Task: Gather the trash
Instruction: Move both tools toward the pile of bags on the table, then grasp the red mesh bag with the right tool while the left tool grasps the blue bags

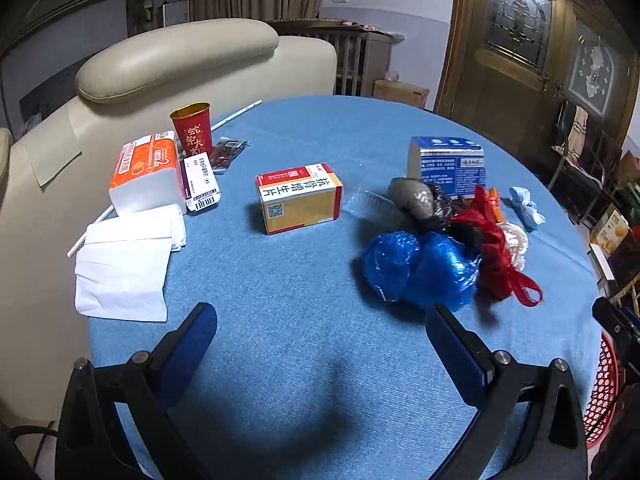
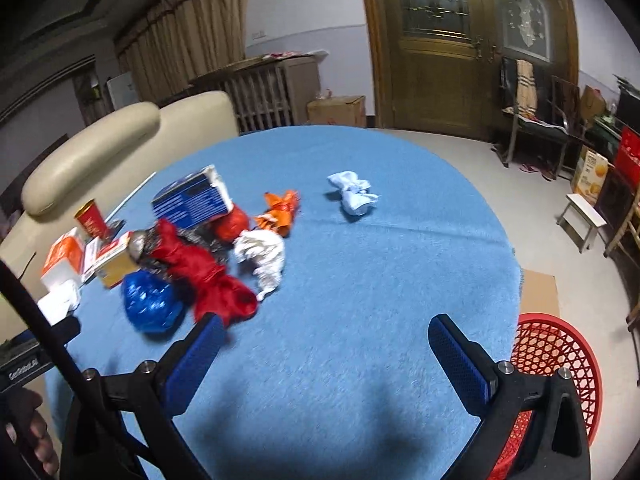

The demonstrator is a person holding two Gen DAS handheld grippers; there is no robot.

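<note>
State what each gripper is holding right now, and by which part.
Nothing is held. The left gripper and the right gripper both stand open above the blue tablecloth, with only cloth showing between their pads.

A round counter (image 2: pixel 360 240) covered in blue cloth is seen. A cream padded sofa (image 1: pixel 176 60) is set against its left side. Brown curtains (image 2: pixel 188 32) are hung far left, above a slatted radiator cover (image 2: pixel 260 88). A dark wooden door with leaded glass (image 2: pixel 436 40) stands far right; a lamp is reflected in it. Pale floor (image 2: pixel 460 152) and chairs (image 2: pixel 532 112) are noted at right.
</note>
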